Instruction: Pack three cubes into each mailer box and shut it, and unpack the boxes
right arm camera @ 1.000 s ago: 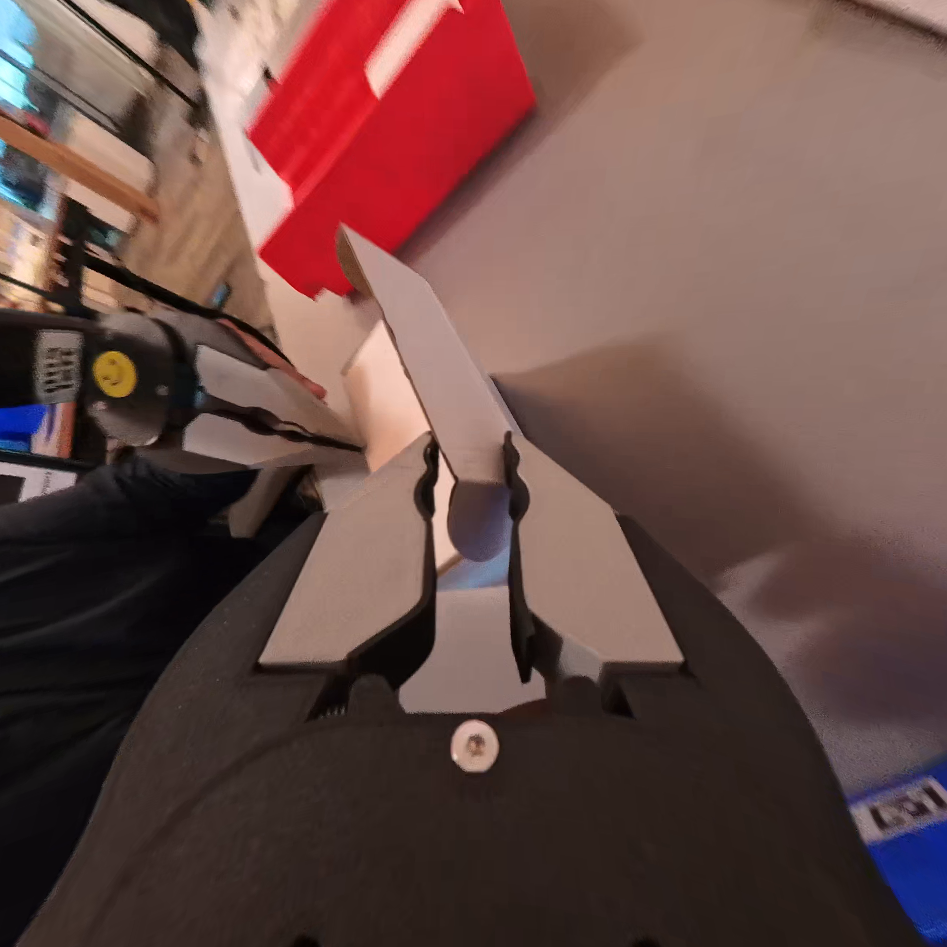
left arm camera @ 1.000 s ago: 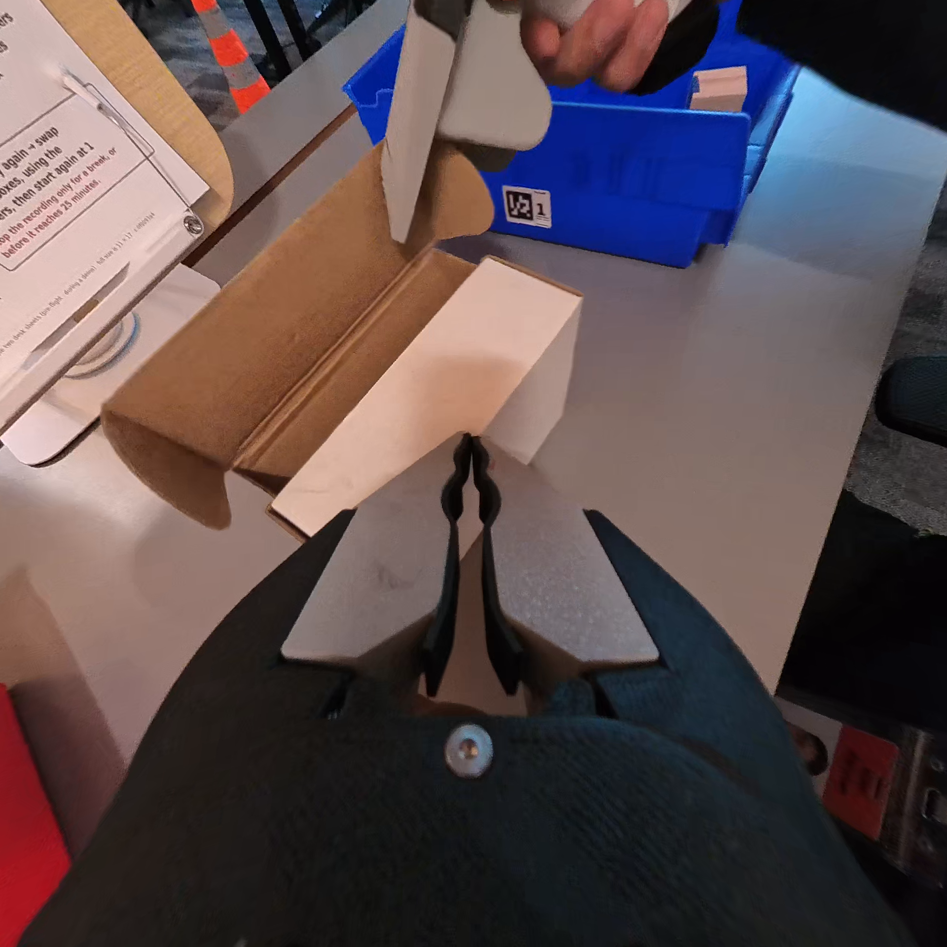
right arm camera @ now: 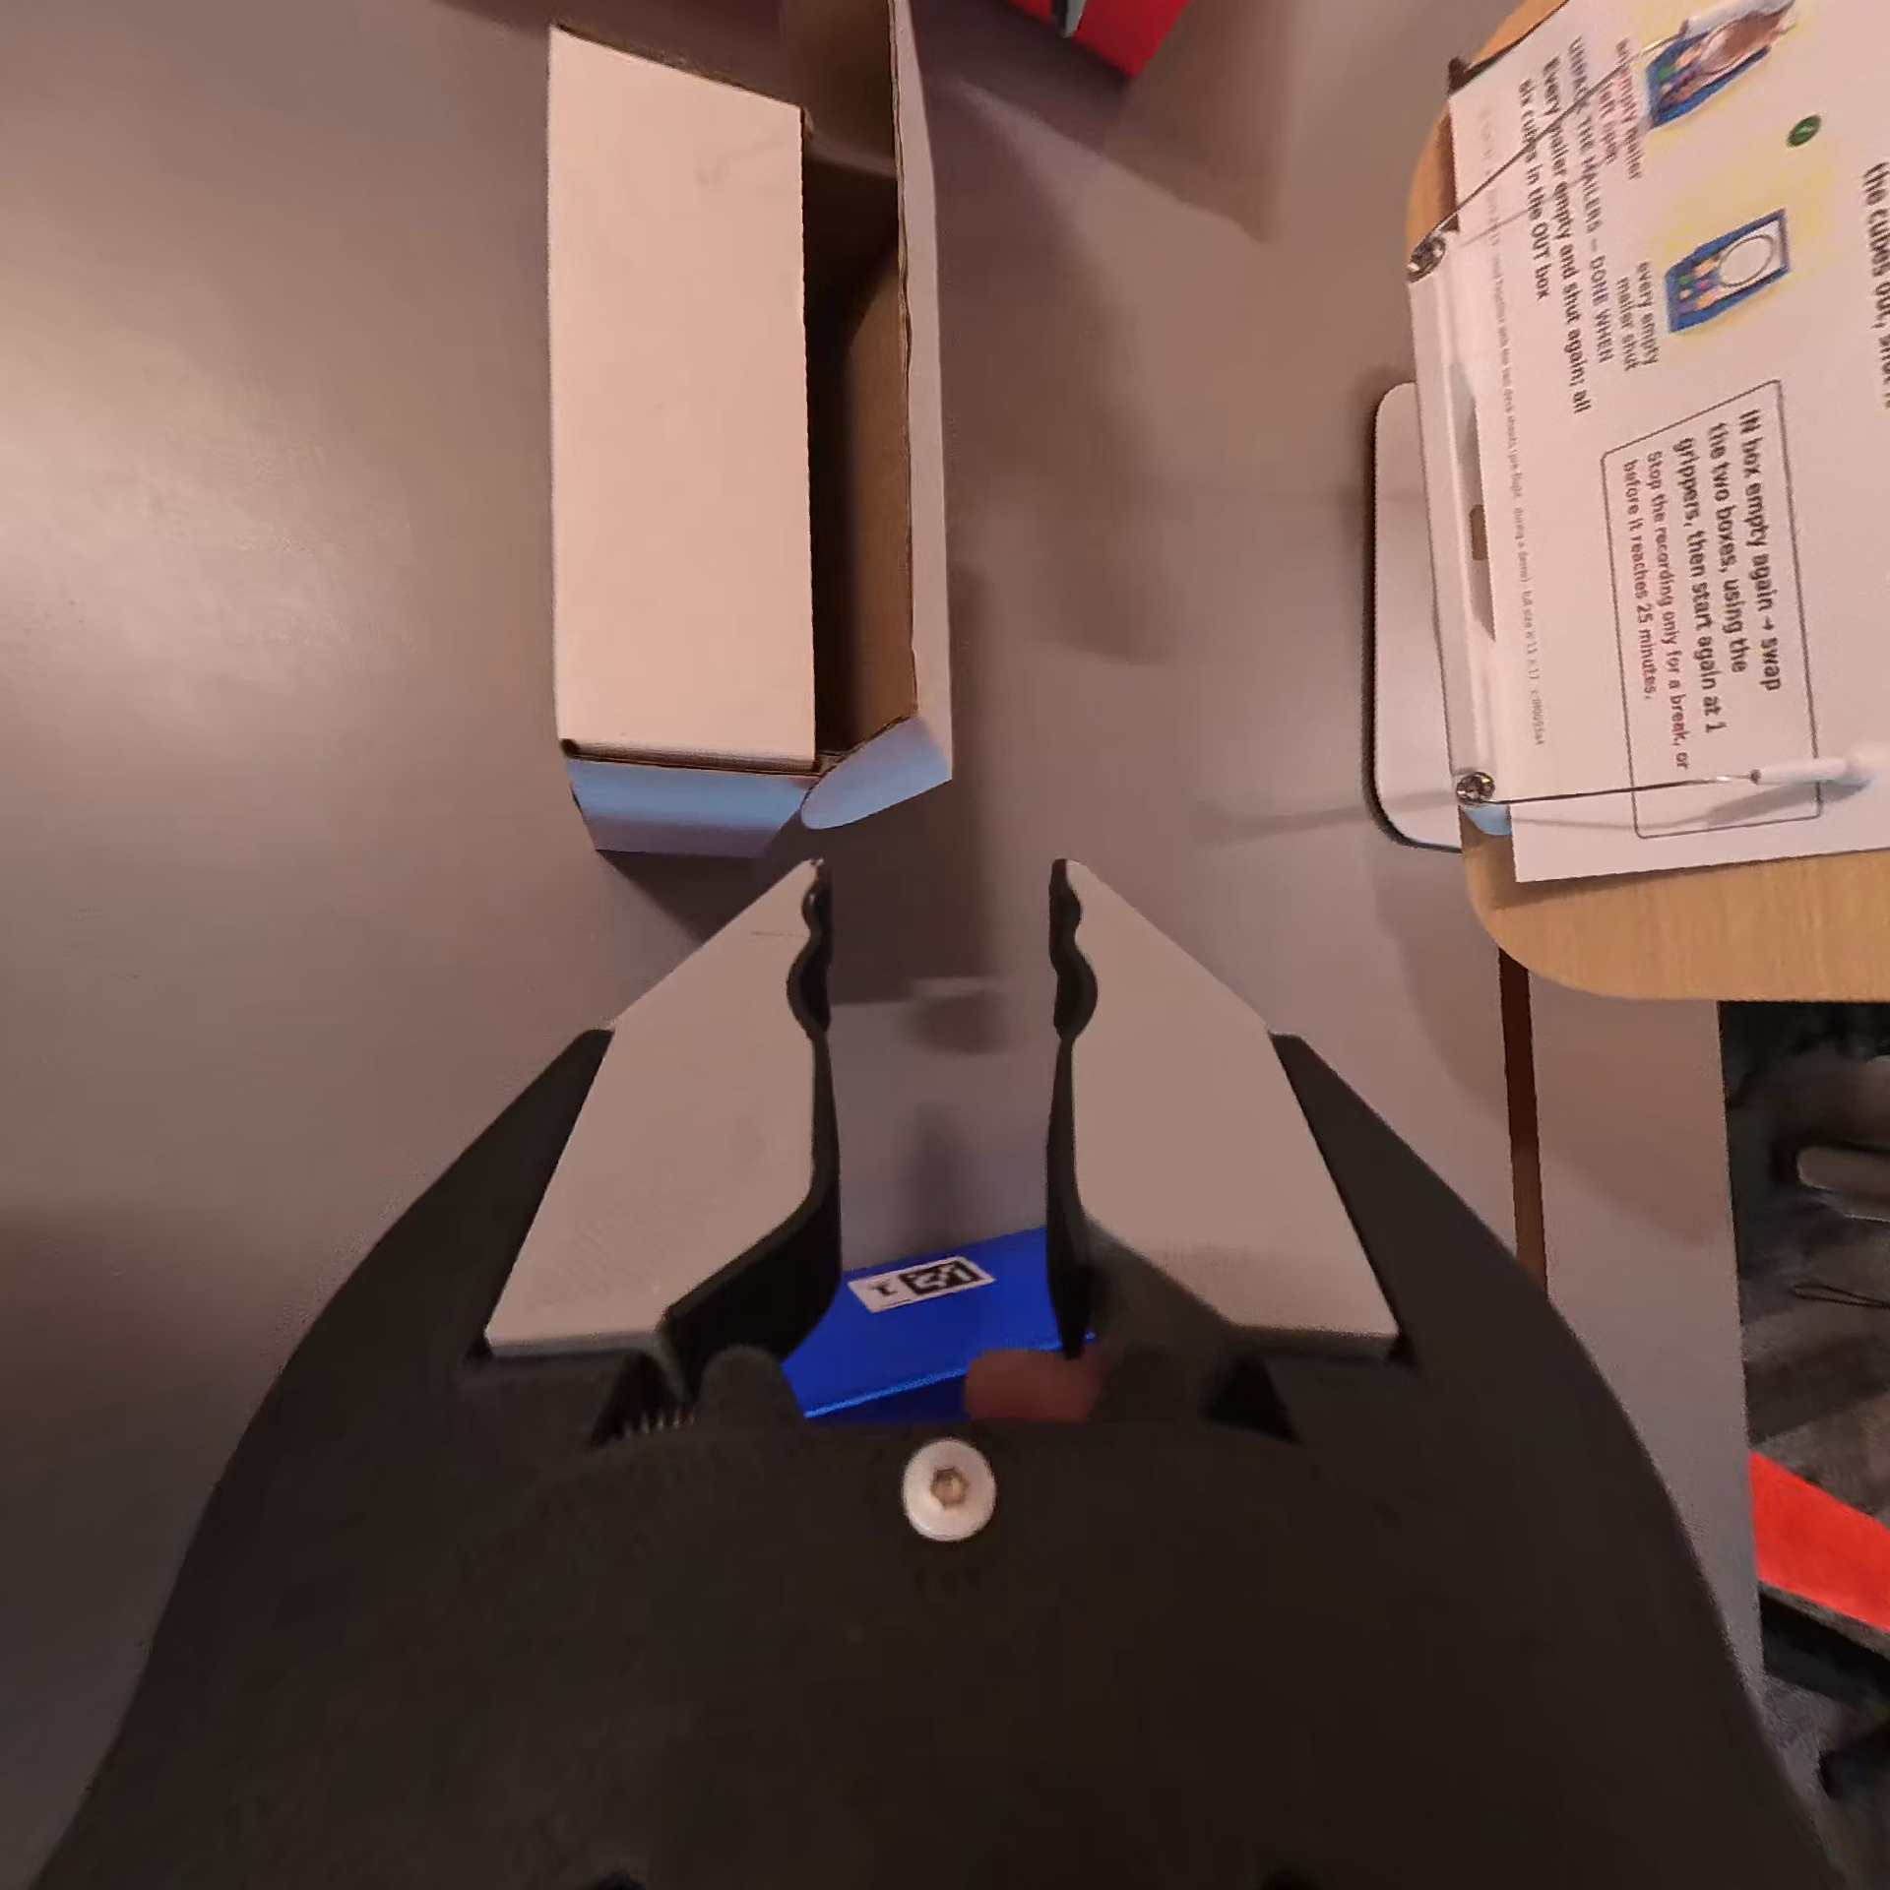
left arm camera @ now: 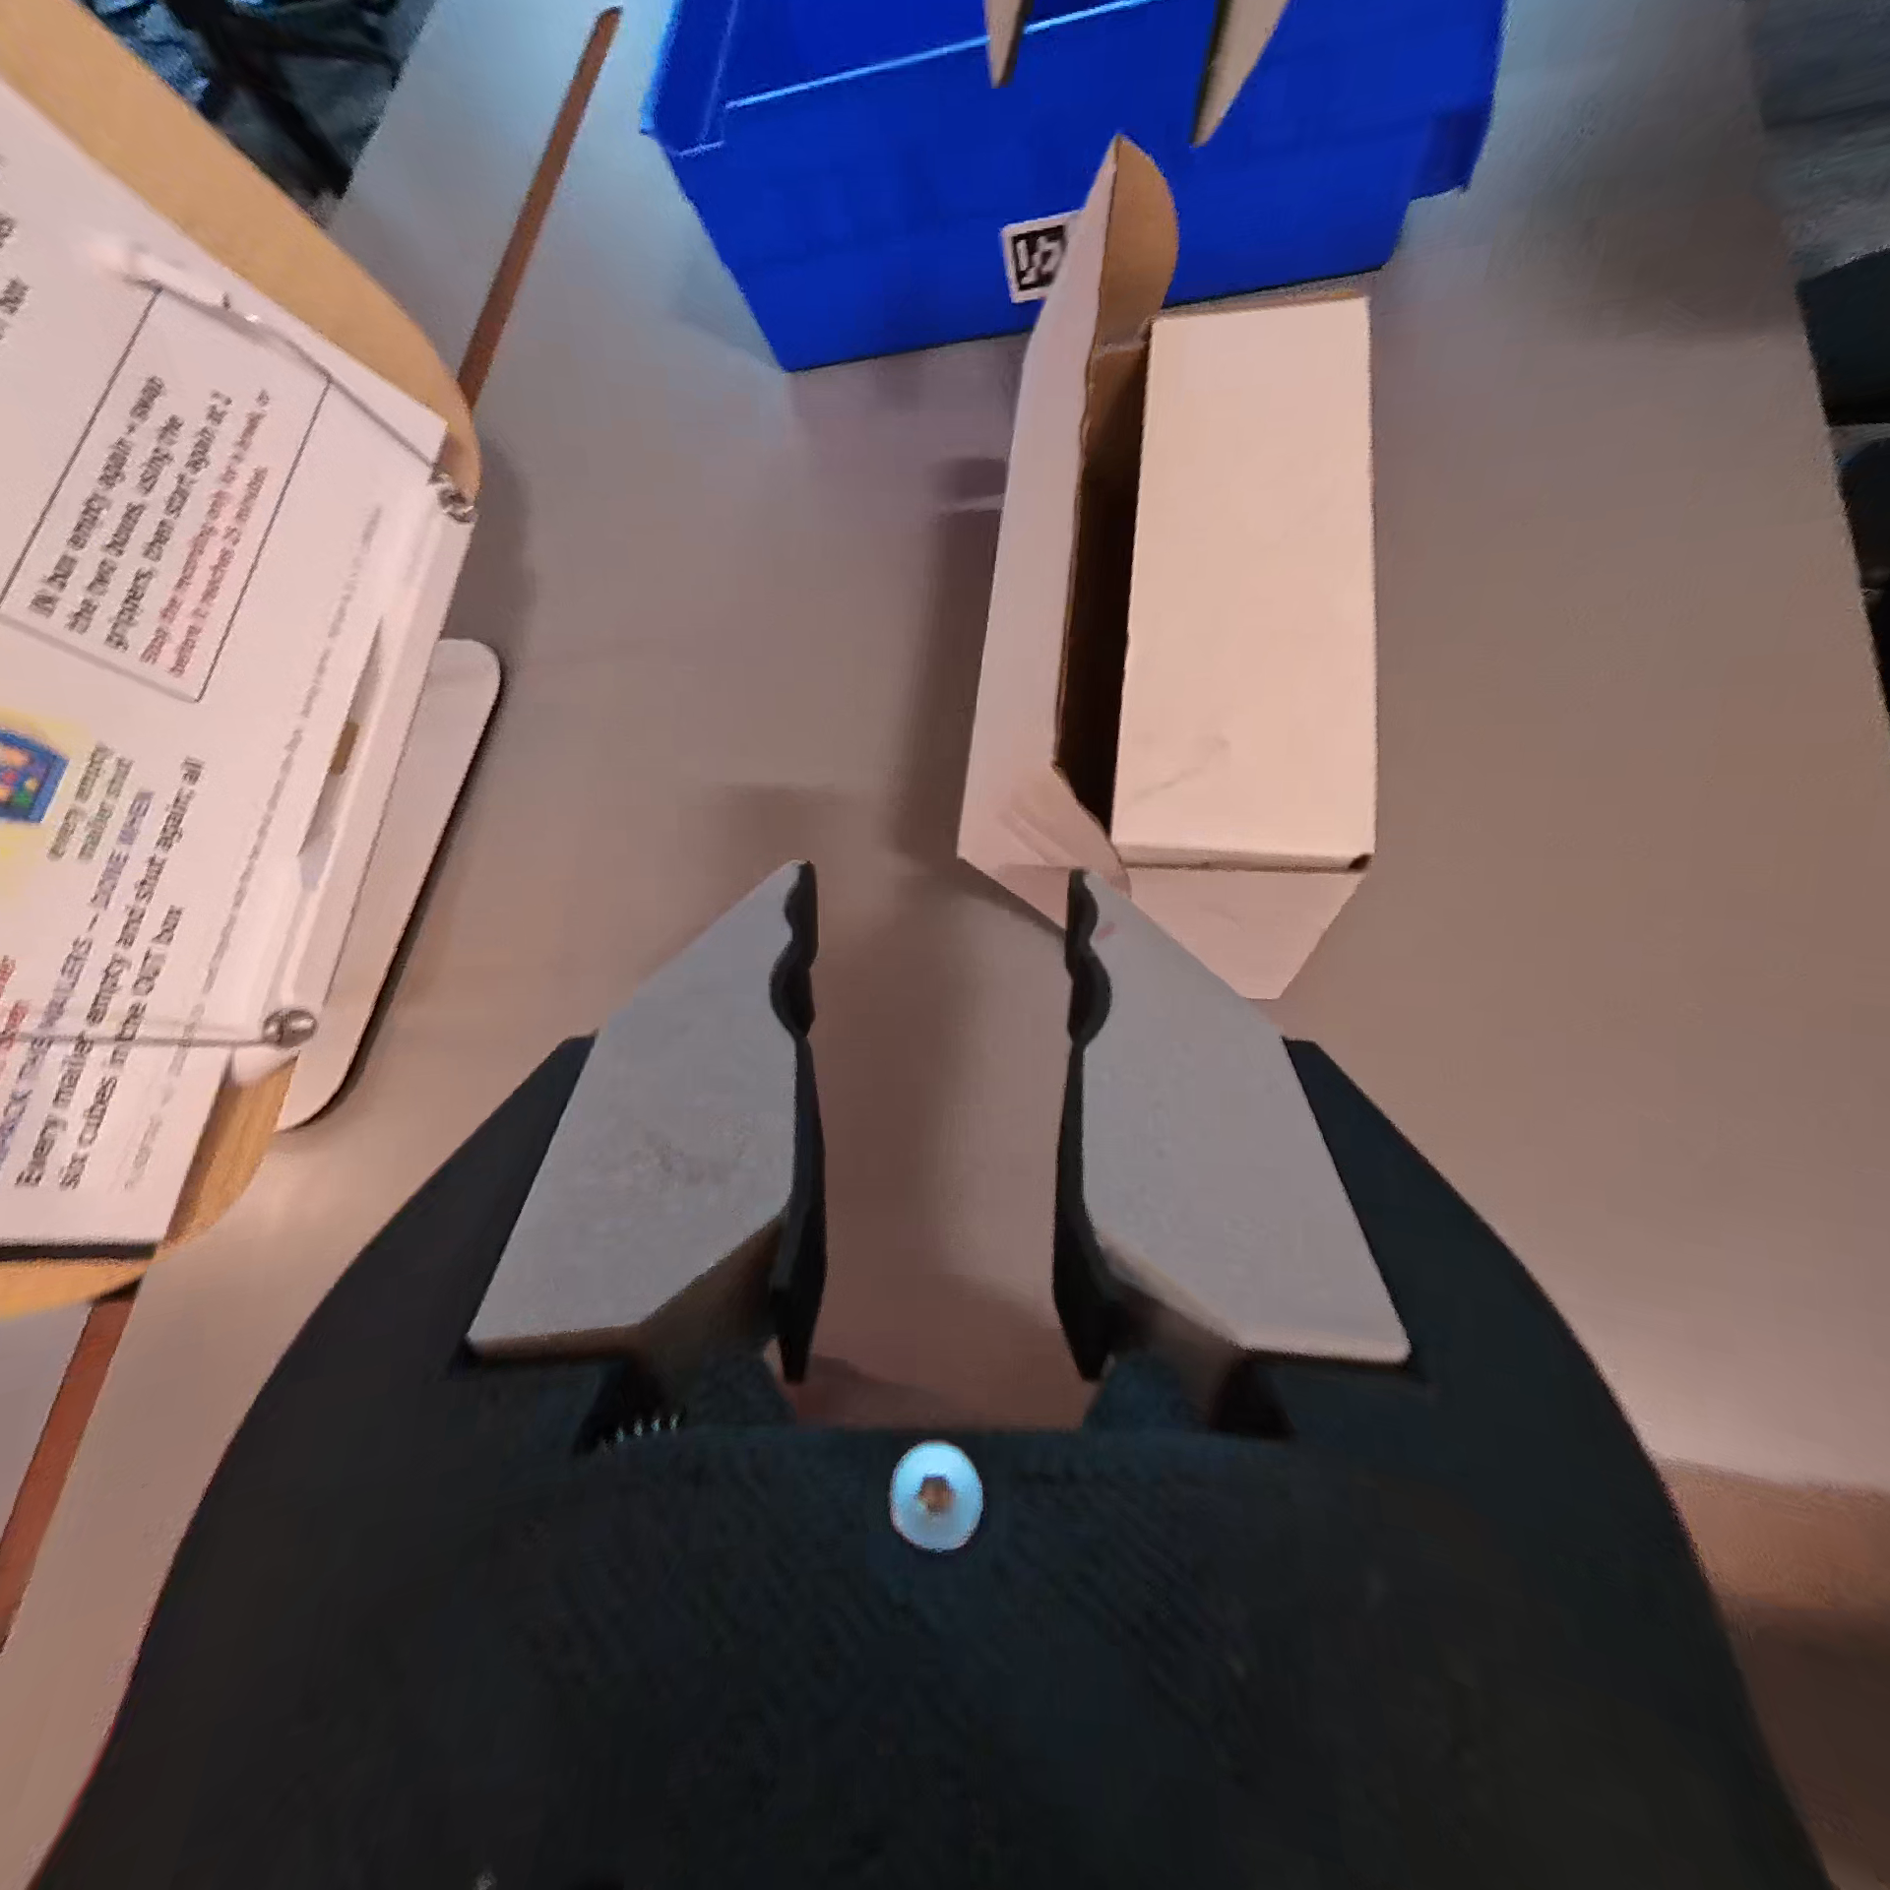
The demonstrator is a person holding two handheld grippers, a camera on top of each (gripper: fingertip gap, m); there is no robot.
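Note:
A white mailer box (left arm camera: pixel 1243 573) with a brown inside lies on the grey table in front of the blue bin (left arm camera: pixel 890 194). One long flap (left arm camera: pixel 1043 573) stands up along its side, leaving a dark gap; I cannot see inside. My left gripper (left arm camera: pixel 941 900) is open and empty, just short of the box's near left corner. My right gripper (right arm camera: pixel 936 890) is open and empty, short of the box (right arm camera: pixel 675 430) and its upright flap (right arm camera: pixel 920 409). Its tips show over the bin in the left wrist view (left arm camera: pixel 1110 61). A brown block (right arm camera: pixel 1033 1381) shows by the bin (right arm camera: pixel 920 1340).
An instruction sheet on a wooden clip stand (left arm camera: pixel 205 634) is left of the box, seen also in the right wrist view (right arm camera: pixel 1636 460). A red box (right arm camera: pixel 1115 26) sits beyond the mailer. The table edge and a dark chair (left arm camera: pixel 1851 338) are at the right. My hands' fingertips stand some 20 cm from each other.
Both grippers were shut, the left at the box's white panel, the right on the lid flap. Both have let go, opened and drawn back. The flap now stands more upright over the box.

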